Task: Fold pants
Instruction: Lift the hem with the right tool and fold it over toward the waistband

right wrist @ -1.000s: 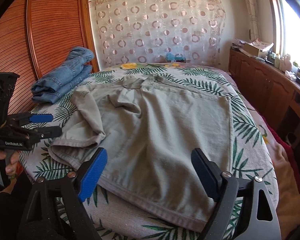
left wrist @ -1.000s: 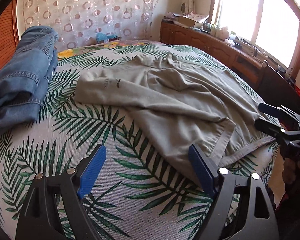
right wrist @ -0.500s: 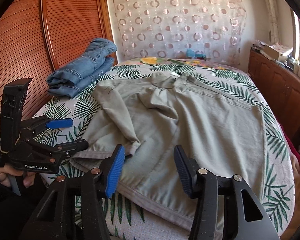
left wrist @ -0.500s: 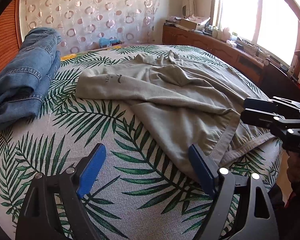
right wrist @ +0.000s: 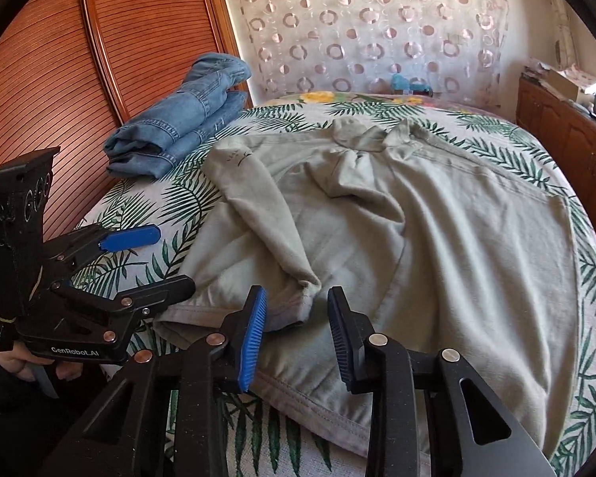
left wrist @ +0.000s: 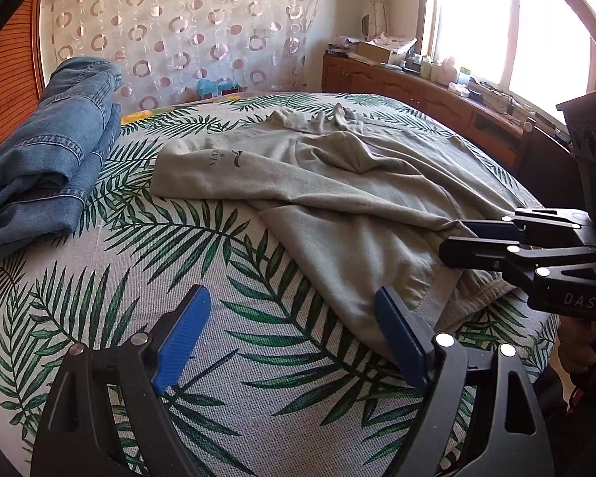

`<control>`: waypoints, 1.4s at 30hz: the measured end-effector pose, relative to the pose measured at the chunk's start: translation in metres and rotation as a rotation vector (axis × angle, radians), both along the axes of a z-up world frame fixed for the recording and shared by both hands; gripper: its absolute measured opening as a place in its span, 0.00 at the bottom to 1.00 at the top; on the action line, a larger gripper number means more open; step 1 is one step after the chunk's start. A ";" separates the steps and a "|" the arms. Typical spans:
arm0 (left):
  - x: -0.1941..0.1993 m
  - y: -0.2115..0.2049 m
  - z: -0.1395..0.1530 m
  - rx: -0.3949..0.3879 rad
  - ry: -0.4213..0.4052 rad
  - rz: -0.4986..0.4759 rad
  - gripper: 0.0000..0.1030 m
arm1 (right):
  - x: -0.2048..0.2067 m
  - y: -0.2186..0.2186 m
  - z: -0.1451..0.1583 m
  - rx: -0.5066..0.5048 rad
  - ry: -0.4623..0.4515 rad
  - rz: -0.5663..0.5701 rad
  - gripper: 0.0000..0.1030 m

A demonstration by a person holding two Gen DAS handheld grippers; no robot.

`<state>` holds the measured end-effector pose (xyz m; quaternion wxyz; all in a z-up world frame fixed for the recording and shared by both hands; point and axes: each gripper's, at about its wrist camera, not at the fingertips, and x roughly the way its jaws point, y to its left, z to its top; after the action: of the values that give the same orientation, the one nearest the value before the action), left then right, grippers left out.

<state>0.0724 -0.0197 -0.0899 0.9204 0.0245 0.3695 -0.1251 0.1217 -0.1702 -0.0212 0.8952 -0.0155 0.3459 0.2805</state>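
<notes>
Left of the grey garment (right wrist: 437,246) spread on the bed (left wrist: 258,357), your left claw (left wrist: 286,336) hangs wide open and empty. Your right claw (right wrist: 296,332), half open and empty, hovers at its near hem: you're at the first grasp, so close on that hem next.

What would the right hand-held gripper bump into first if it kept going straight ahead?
Most likely the grey garment: the right hand-held gripper, open, points at its sleeve cuff near the hem, though depth is uncertain.

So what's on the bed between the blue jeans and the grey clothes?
Just bare leaf-print bedspread. The left wrist view shows a strip of it between the folded jeans and the grey garment.
</notes>
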 end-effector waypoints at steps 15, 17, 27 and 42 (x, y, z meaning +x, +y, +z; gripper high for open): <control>-0.008 0.000 0.028 -0.053 -0.050 0.011 0.83 | -0.031 -0.008 0.031 0.012 -0.182 -0.021 0.06; -0.007 -0.004 0.033 -0.054 -0.054 -0.001 0.83 | -0.039 -0.013 0.035 0.018 -0.206 -0.029 0.06; 0.005 -0.023 0.043 -0.050 -0.060 -0.050 0.83 | -0.076 -0.051 0.054 0.037 -0.263 -0.081 0.06; 0.015 -0.056 0.050 -0.037 -0.062 -0.114 0.83 | -0.116 -0.079 0.055 0.053 -0.264 -0.177 0.06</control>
<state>0.0878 -0.0760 -0.0401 0.9231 0.0324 0.3365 -0.1833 0.0058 -0.2490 0.0340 0.9542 0.0019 0.2178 0.2051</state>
